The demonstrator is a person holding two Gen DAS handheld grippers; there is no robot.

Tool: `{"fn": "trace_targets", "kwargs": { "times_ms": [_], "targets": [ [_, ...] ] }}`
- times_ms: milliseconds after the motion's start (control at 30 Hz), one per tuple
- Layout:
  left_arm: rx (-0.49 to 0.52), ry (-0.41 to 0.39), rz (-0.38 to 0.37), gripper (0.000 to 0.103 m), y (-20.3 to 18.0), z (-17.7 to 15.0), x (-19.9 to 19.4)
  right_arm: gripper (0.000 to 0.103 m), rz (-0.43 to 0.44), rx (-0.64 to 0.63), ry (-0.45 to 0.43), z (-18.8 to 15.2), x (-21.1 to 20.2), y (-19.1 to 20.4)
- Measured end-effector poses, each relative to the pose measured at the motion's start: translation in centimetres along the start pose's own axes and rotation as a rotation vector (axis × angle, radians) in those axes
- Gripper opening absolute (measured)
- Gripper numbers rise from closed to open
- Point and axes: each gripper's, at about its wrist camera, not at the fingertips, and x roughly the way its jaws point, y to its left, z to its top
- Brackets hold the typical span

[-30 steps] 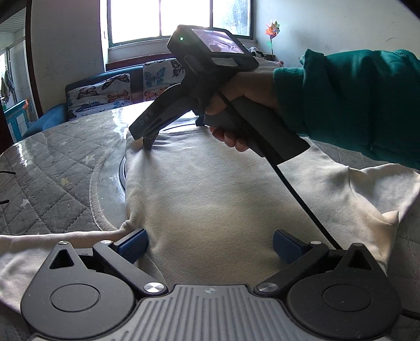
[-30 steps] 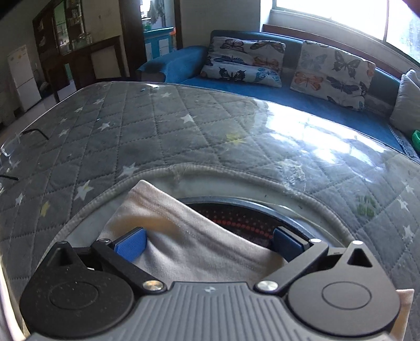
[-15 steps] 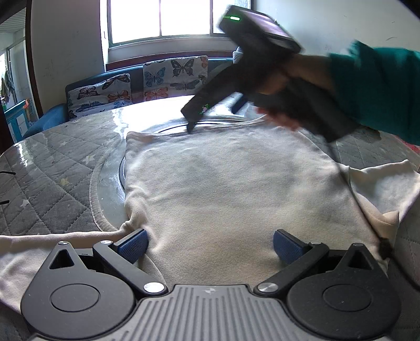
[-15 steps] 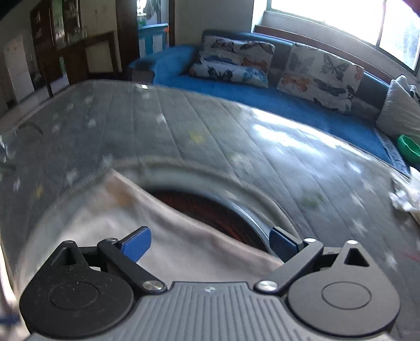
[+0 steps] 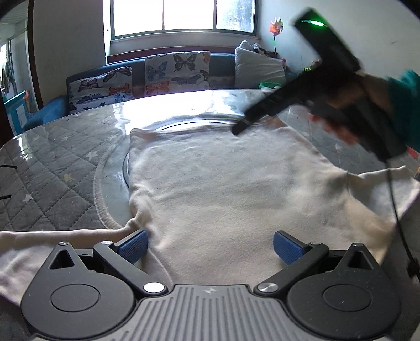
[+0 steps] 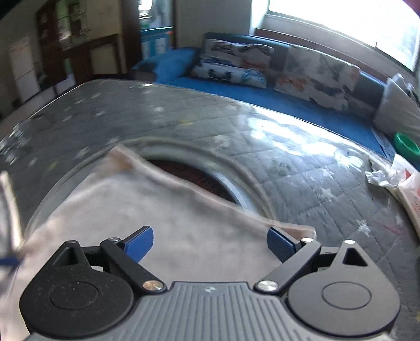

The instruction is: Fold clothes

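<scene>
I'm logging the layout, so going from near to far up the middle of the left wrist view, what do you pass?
Left gripper, jaws open → cream garment spread flat → round metal rim at its far edge → glossy quilted table cover → butterfly cushions on the sofa → window.

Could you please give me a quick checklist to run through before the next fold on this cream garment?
1. Left gripper open over the near part of the cream garment: ok.
2. Right gripper open above the far hem: ok.
3. Garment body lying flat on the quilted table cover: ok, only light wrinkles.
4. Sleeves laid out: not ok, the sleeve on the right looks bunched.
5. Right gripper's cable clear of the cloth: not ok, it hangs across the sleeve.
6. Right gripper steady: cannot tell, the view is blurred.
</scene>
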Motion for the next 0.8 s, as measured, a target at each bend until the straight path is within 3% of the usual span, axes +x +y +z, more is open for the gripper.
{"fn": "trace_targets", "kwargs": {
  "times_ms": [300,467,667,800],
  "targets": [
    [0.117,-0.026,-0.003,0.103,-1.2,-1.8,-3.5,0.095,0.11,-0.212,0.041,-6.9,-7.5,6.1],
    [0.202,-0.013,0.014,0.103,-2.7,-3.1,-3.7,0.095,0.103,-0.294,0.043,-11.8,-9.6,9.4],
    [0.2,0.009,0.016,0.103,-2.2,-3.4,-3.9,0.095,0.1,-0.241,0.024,-15.1,-12.6,8.9],
    [0.194,0.009,0.008,0.103,-2.1,-2.8,-4.5,0.095,0.106,-0.104,-0.02,-15.5,-14.1,6.8]
  ]
}}
